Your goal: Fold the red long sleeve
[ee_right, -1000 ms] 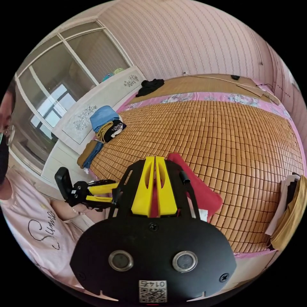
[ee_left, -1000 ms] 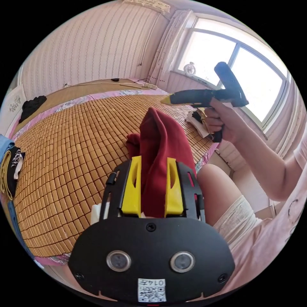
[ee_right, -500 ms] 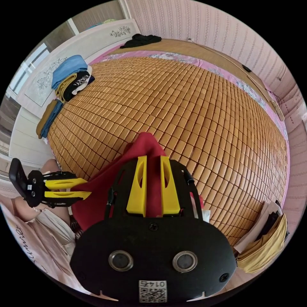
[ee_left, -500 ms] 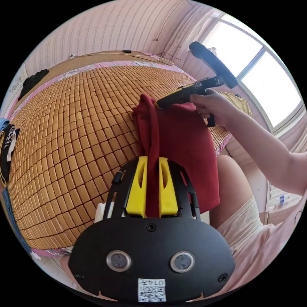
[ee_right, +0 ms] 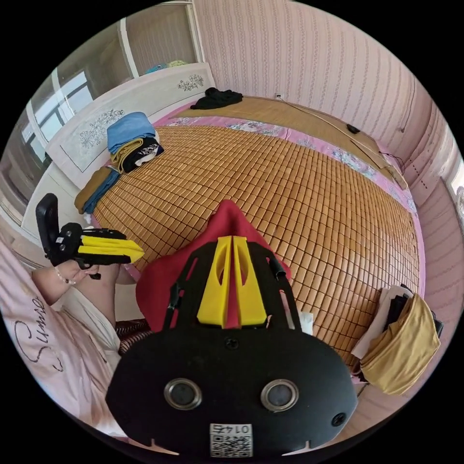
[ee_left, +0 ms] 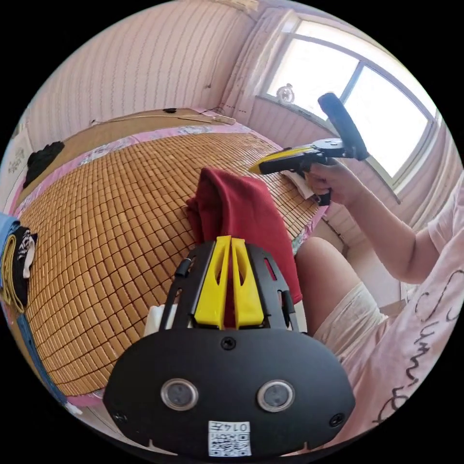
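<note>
Centre frame of the left gripper view, I see the left claw point(ee_left: 231, 241) with its yellow jaws nearly together; a thin strip of the red shirt point(ee_left: 241, 208) shows between them, so I judge it is pinched there. The shirt is bunched above the near edge of the bed point(ee_left: 96, 217), rising from the claw and hanging down at lower right of the jaws. At upper right, the right claw point(ee_left: 256, 167) sits just beside the shirt's top edge, jaws together; from this angle I cannot tell whether it touches cloth.

Centre frame of the right gripper view, the right claw's jaws are likewise nearly together with red cloth between them. At left, the left claw point(ee_right: 137, 251) appears beside the shirt.

Risks, as I judge them:
- Either thin pinch could slip, because little cloth lies between the jaws.
- The shirt could go down crumpled, because it is bunched rather than spread.

Limits of view:
- The sleeves and collar cannot be made out in the bunch.
- Each claw body hides the cloth directly beneath it.
</note>
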{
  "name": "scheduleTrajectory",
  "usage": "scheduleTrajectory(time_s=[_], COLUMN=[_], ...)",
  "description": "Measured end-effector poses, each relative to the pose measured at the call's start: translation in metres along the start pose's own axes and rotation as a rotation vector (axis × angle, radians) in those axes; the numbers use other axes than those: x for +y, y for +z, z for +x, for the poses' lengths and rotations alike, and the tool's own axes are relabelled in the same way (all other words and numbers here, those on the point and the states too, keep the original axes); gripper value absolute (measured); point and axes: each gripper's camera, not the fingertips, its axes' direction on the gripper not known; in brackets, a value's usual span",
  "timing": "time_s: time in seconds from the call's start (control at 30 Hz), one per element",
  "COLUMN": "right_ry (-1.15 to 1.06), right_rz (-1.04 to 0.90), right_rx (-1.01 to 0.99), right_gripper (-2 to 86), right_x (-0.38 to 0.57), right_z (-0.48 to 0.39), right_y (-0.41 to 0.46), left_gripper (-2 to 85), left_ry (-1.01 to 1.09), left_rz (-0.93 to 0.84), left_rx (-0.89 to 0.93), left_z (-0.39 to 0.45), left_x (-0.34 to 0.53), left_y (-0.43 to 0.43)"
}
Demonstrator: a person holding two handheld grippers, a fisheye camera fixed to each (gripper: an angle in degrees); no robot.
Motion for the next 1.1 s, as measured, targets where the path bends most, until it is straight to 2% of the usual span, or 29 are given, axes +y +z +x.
scheduleTrajectory(time_s=[0.07, 0.2, 0.37, 0.47, 0.67, 0.73, 0.83, 0.97, 1.07, 1.1], right_ry=[-0.032, -0.065, -0.115, -0.078, -0.122, -0.146, -0.204, -0.152, -0.126, -0.120], right_rz=[-0.076, -0.213, -0.340, -0.343, -0.173, -0.209, -0.405, -0.401, -0.334, -0.237], right_rx=[-0.035, -0.061, -0.062, -0.099, -0.130, -0.092, 0.024, -0.007, -0.044, -0.075], right_gripper=[-0.6, -0.9, -1.0, -1.0, -1.0, -1.0, -1.0, -0.9, -0.5, 0.0], right_x=[-0.010, -0.051, -0.073, -0.076, -0.068, -0.074, -0.078, -0.077, -0.063, -0.055], right_z=[-0.001, -0.006, -0.017, -0.006, -0.004, -0.006, -0.002, 0.016, 0.031, 0.039], right_y=[0.025, 0.091, 0.138, 0.136, 0.058, 0.069, 0.129, 0.130, 0.101, 0.070], left_gripper=[-1.0, -1.0, -1.0, -1.0, -1.0, -1.0, -1.0, -0.8, -0.1, 1.2], left_ry=[0.034, 0.000, -0.045, -0.121, -0.164, -0.143, -0.161, -0.186, -0.212, -0.215], left_rz=[-0.023, -0.162, -0.201, -0.167, -0.144, -0.135, -0.128, -0.114, -0.061, -0.046], left_rx=[0.022, -0.076, -0.138, -0.095, -0.038, -0.058, -0.064, -0.040, -0.018, -0.024], left_z=[0.014, 0.015, -0.004, -0.018, -0.022, -0.018, -0.020, -0.030, -0.038, -0.040], left_x=[-0.003, -0.002, 0.007, 0.013, 0.006, 0.005, 0.003, 0.004, 0.002, 0.000], left_y=[0.018, 0.055, 0.068, 0.076, 0.075, 0.077, 0.078, 0.080, 0.075, 0.071])
